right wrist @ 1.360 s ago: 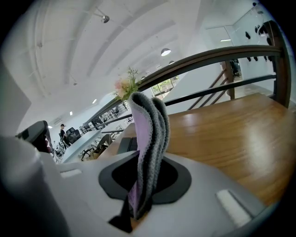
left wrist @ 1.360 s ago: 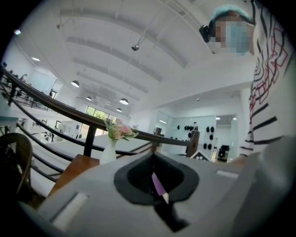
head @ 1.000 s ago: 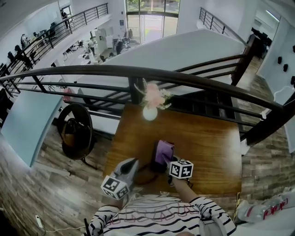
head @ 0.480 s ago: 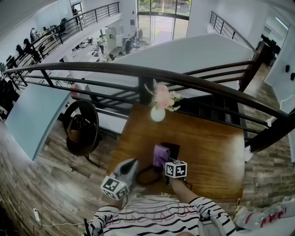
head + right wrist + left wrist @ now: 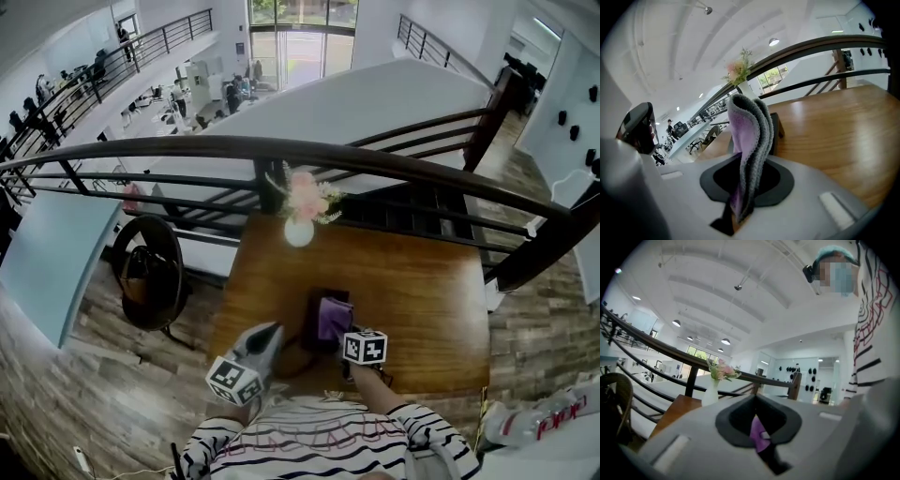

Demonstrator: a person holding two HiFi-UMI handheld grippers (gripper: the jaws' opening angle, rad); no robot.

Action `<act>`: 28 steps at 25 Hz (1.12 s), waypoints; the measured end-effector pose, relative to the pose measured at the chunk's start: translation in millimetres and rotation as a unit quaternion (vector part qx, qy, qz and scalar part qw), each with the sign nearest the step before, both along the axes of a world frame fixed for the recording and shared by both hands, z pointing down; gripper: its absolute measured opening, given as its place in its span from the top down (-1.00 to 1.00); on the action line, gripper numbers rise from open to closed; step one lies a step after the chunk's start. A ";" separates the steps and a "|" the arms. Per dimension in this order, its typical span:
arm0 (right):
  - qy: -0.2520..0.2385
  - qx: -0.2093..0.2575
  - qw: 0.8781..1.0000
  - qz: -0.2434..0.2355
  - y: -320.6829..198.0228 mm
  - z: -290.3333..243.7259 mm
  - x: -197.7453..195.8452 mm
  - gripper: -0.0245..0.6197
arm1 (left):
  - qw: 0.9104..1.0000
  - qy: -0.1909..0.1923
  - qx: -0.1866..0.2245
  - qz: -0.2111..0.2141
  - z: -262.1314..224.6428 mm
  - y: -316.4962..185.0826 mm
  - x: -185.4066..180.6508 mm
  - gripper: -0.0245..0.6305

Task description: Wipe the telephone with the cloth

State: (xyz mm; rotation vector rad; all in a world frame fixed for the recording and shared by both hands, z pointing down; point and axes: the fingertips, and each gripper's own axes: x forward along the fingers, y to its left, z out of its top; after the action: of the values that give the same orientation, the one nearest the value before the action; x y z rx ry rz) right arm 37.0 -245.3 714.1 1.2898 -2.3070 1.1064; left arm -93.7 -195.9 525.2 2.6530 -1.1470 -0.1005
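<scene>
A black telephone [image 5: 317,307] sits near the front middle of the wooden table [image 5: 422,300]. A purple and grey cloth [image 5: 335,317] lies on top of it, with my right gripper [image 5: 343,330] shut on the cloth. In the right gripper view the folded cloth [image 5: 749,140] rises from between the jaws, and the telephone's dark edge [image 5: 776,131] shows behind it. My left gripper [image 5: 275,331] hovers just left of the telephone, tilted upward. Its jaws stand together with nothing in them, and a sliver of the purple cloth [image 5: 758,433] shows beyond them.
A white vase of pink flowers [image 5: 299,228] stands at the table's far edge, against a dark curved railing [image 5: 375,157] with a drop behind it. A dark cord loop [image 5: 292,364] lies by the table's front edge. A round wicker chair [image 5: 148,272] stands on the floor at left.
My right gripper slid the cloth a little left over the telephone, then back right. The left gripper has stayed where it was. The head view swayed.
</scene>
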 end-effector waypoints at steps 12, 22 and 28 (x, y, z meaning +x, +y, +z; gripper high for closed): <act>0.019 0.003 0.998 0.065 7.9 2.5 55.5 0.76 | 1.000 0.002 -0.001 0.026 4.6 1.1 13.6 0.92; -0.033 0.033 0.999 0.024 17.9 -26.1 10.1 0.76 | 1.000 -0.001 -0.005 0.002 7.1 7.2 -10.9 0.92; -0.056 0.029 0.997 -0.044 31.0 -26.3 -54.4 0.76 | 1.000 -0.005 -0.006 -0.023 6.2 14.2 -31.7 0.92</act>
State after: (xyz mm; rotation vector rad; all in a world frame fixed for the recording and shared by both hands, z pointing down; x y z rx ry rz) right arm -17.4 -214.3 687.8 1.1605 -2.4696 1.1179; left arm -125.3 -181.7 531.4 2.6202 -1.2070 -0.0893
